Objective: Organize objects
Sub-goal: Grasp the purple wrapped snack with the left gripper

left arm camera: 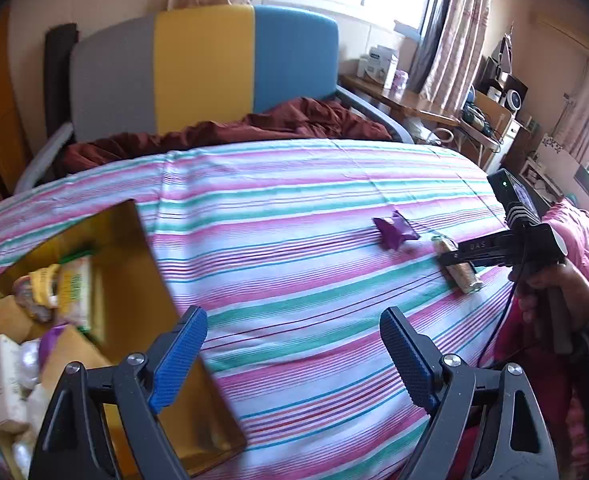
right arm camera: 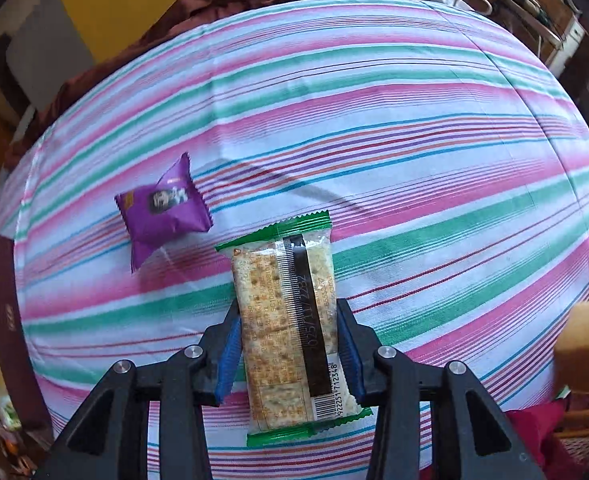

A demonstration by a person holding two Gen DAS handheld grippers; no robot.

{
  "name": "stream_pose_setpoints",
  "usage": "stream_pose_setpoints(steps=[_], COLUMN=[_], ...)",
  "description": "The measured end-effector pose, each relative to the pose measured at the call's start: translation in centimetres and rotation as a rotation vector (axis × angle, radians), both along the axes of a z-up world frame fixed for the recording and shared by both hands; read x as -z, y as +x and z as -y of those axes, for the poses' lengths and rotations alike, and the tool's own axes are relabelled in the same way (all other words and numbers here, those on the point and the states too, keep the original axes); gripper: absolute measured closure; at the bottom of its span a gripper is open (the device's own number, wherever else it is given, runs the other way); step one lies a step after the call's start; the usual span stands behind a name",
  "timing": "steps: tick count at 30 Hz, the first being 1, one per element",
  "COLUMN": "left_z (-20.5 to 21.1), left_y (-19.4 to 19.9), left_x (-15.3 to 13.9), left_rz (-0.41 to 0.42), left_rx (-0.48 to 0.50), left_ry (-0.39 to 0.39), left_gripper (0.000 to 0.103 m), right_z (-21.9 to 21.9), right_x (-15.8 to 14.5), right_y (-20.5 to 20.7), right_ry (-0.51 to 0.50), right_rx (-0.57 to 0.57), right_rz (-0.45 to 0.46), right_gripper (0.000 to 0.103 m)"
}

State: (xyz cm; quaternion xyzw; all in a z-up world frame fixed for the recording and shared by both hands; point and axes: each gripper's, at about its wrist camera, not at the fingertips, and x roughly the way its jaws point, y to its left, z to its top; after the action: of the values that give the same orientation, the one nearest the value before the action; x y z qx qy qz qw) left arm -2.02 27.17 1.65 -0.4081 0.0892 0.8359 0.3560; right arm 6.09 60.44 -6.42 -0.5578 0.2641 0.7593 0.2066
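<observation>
The right gripper [right arm camera: 288, 344] has its blue pads closed against the two long sides of the cracker packet [right arm camera: 290, 328], which lies on the striped bed sheet [right arm camera: 414, 140] with its long axis running 12 to 6 o'clock, in line with the fingers. The purple snack packet [right arm camera: 164, 208] rests at about 10 o'clock from it, just apart. The left gripper [left arm camera: 294, 356] hangs open and empty, with the gold box [left arm camera: 134, 280] of gathered snacks at its 9 o'clock, likely the packet's destination.
</observation>
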Motion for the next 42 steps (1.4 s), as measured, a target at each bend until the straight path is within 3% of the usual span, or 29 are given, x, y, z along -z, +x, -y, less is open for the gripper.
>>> stream_pose_setpoints(steps=[6,12,26,30,32,33,36,42], left_z=[-7.6,-14.5,-25.2,-26.5,-26.5,-26.4,-25.0,-18.8], left_y=[0.0,-1.1,-2.9,-4.1,-4.8,-4.9,-4.8,-3.9], left_x=[1.5,2.4,8.2,9.4,9.3,9.3,9.2,9.1], left_rz=[-0.081,-0.194,-0.286,-0.220,-0.152,-0.133,-0.106,0.042], left_rx=[0.185,0.344,0.632,0.616,0.579,0.561,0.494,0.277], left_ry=[-0.120,-0.190,-0.347,-0.343,-0.310,-0.304,-0.286,-0.216], left_gripper=[0.015,0.015,0.015,0.030,0.055,0.062,0.064,0.065], right_z=[-0.4,-1.7,-4.0,-4.3,-4.5,-4.5,-4.5,-3.9], right_x=[-0.1,-0.3,-0.7,-0.8,-0.9,-1.0,-1.1,-1.6], right_y=[0.7,1.9,4.6,5.1,5.3,5.4,5.7,5.7], right_ry=[-0.001,-0.055,-0.152,-0.152,-0.148,-0.146,-0.130,-0.064], right_rx=[0.003,0.036,0.085,0.081,0.078,0.076,0.064,-0.004], right_rz=[-0.005,-0.037,-0.088,-0.088,-0.086,-0.084,-0.076,-0.044], right_gripper=[0.059,0.059,0.055,0.054,0.054,0.054,0.054,0.052])
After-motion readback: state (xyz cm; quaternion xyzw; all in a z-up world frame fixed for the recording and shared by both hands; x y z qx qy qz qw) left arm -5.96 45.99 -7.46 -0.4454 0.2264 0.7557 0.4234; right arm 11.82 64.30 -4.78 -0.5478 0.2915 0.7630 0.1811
